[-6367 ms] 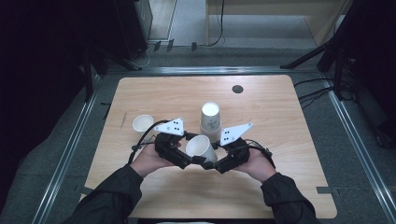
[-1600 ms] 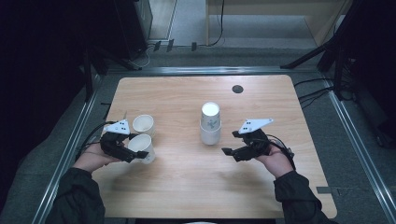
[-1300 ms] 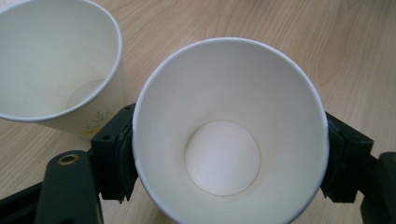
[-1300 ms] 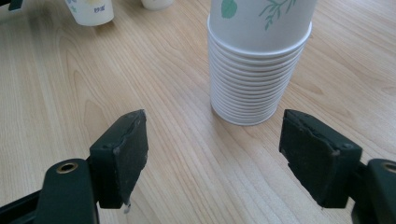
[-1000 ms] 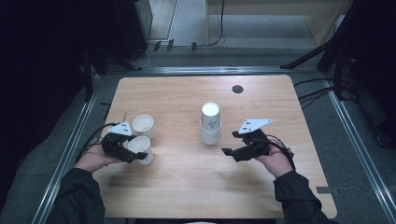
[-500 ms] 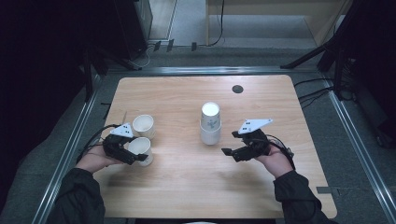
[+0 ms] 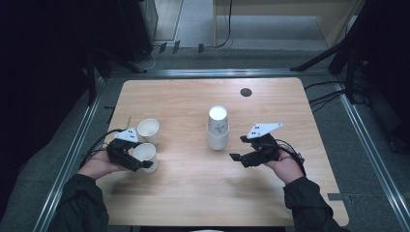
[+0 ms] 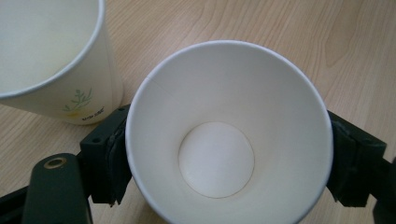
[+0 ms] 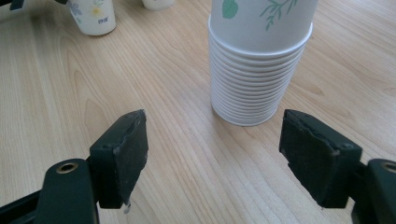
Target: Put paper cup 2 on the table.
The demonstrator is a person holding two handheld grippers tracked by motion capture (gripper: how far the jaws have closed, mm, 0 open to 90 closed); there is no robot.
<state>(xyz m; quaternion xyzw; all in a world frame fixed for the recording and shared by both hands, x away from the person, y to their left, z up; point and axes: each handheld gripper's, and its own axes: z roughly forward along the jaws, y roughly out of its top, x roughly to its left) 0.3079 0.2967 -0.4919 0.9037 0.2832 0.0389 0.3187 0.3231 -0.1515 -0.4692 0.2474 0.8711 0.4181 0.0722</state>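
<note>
While the paper cup [image 8: 229,135] stands upright on the bench [image 7: 193,188] near its left edge, it sits between the jaws of the left tool [image 7: 138,159], which have just been opening; pads flank the wall both sides, contact looks slack, so released or nearly. Second cup [image 7: 148,130] stands just beside it, toward the far side. Cup is empty, thin paper: very light, soft wall, crushes or ovals under a hard pinch, tips easily if nudged at the rim. Best hold is across the wall below the rolled rim, light squeeze; rim is the stiffest part. Stack of cups [image 7: 217,128] stands mid-bench, well apart from the pair. Right tool [image 7: 246,155] hangs just right of the stack, jaws spread wide, nothing between them; right gripper view shows the stack [image 9: 259,60] ahead of its pads, not touching
</note>
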